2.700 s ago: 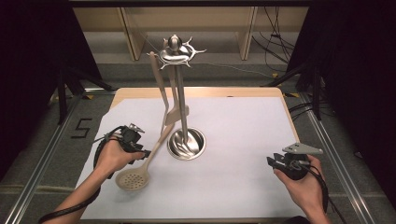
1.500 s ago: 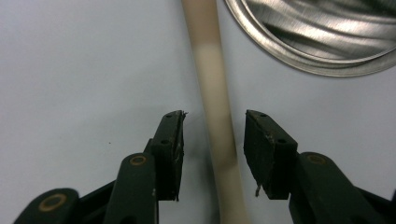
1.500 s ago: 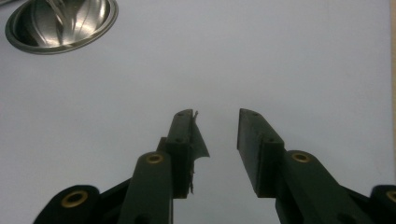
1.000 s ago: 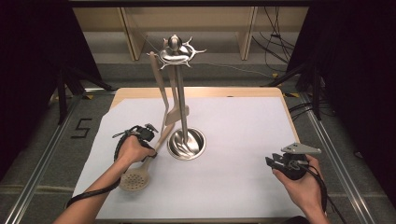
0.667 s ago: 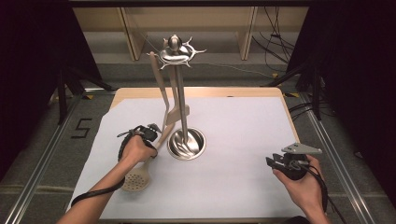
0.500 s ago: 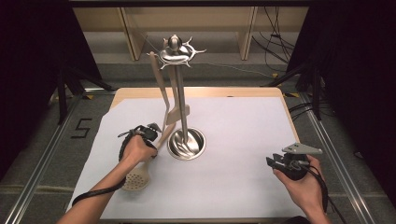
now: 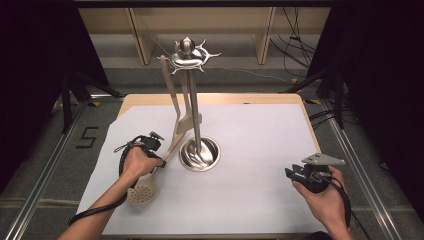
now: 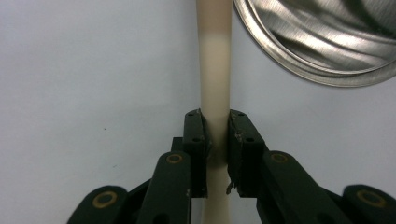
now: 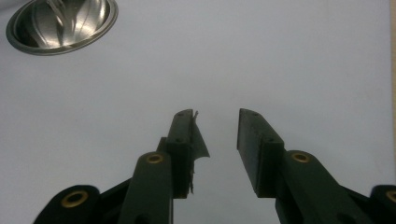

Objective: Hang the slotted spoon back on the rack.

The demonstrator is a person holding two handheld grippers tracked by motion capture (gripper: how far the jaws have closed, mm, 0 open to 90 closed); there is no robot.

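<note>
Slotted spoon (image 7: 142,189): lying left of stand (image 7: 199,154), handle gripped by left tool (image 8: 215,140), jaws just closed. Unlifted, unhung. Right tool (image 9: 215,126): agape, empty.

Left gripper (image 7: 152,150) clamped on slotted spoon (image 7: 145,186) beside utensil stand (image 7: 199,152).

Even, bright overhead light falls on the white table cover (image 7: 260,150), which reads clean and slightly bluish in the gripper views. Around the cover, both sides of the high view sink into near black. The steel stand base (image 7: 200,153), near the cover's middle, throws sharp streaky glare, repeated in both gripper views (image 8: 322,37) (image 9: 63,23). Shadows on the cover are soft and short. The high view is sharp; in the gripper views the near jaws look soft, the picture grainy.
</note>
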